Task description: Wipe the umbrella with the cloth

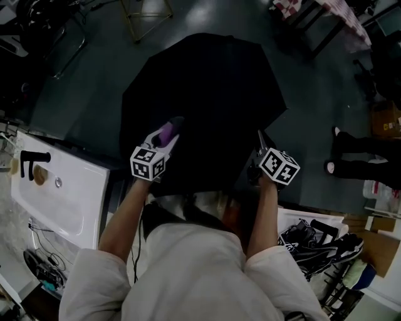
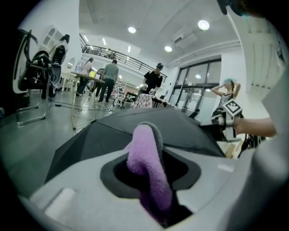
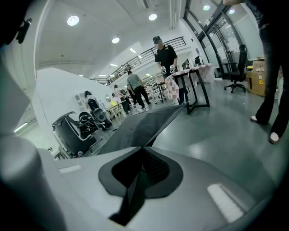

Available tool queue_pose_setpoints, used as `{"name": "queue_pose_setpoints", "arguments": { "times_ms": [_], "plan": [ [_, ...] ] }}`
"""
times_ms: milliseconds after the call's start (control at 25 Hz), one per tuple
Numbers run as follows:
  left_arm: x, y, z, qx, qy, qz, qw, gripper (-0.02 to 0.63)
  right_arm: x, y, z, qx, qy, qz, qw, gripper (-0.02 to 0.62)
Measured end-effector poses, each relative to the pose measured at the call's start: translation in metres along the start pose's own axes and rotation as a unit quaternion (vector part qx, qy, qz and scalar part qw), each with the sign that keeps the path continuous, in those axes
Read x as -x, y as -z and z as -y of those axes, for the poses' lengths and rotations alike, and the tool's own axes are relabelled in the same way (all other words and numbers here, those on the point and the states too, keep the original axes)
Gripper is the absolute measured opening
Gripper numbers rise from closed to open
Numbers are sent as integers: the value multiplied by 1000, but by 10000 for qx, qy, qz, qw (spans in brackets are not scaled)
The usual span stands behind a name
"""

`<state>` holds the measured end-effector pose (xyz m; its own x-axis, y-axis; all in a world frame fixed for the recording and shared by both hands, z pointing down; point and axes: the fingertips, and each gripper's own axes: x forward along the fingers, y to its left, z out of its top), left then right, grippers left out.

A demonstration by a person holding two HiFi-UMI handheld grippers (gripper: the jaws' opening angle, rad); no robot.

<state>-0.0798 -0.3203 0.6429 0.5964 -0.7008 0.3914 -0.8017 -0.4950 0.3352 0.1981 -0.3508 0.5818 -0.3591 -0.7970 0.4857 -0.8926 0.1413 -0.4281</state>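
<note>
An open black umbrella (image 1: 203, 106) stands spread over the dark floor in front of me. My left gripper (image 1: 172, 125) is shut on a purple cloth (image 1: 166, 133), held at the canopy's near left part. The left gripper view has the cloth (image 2: 146, 167) bulging up between the jaws, with the canopy (image 2: 135, 128) just beyond. My right gripper (image 1: 259, 141) is shut on the umbrella's near right edge; black fabric (image 3: 135, 187) is pinched between its jaws and the canopy (image 3: 144, 126) stretches away from it.
A white sink unit (image 1: 59, 188) stands at my left. Black shoes and bags (image 1: 319, 238) lie at my right, with a person's legs (image 1: 360, 157) further right. A gold wire stand (image 1: 147, 15) and a table (image 1: 338, 19) are beyond the umbrella. People stand in the hall (image 2: 108, 79).
</note>
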Motion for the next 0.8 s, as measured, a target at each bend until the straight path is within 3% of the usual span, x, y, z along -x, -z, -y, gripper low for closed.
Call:
{"name": "queue_pose_setpoints", "arguments": {
  "times_ms": [240,520,800],
  "plan": [
    [7,-4,48,13,213,53,9998,137,2,-2,-1,20,-48,39,10000,8],
    [4,-12,85,-56,74,-285,9996,137,8,5,-6,111,-147,-10,9998,4],
    [-7,-20,128,-187,327,-539,9978,137,16,12,-1,74,-230,-33,9997,3]
  ]
}}
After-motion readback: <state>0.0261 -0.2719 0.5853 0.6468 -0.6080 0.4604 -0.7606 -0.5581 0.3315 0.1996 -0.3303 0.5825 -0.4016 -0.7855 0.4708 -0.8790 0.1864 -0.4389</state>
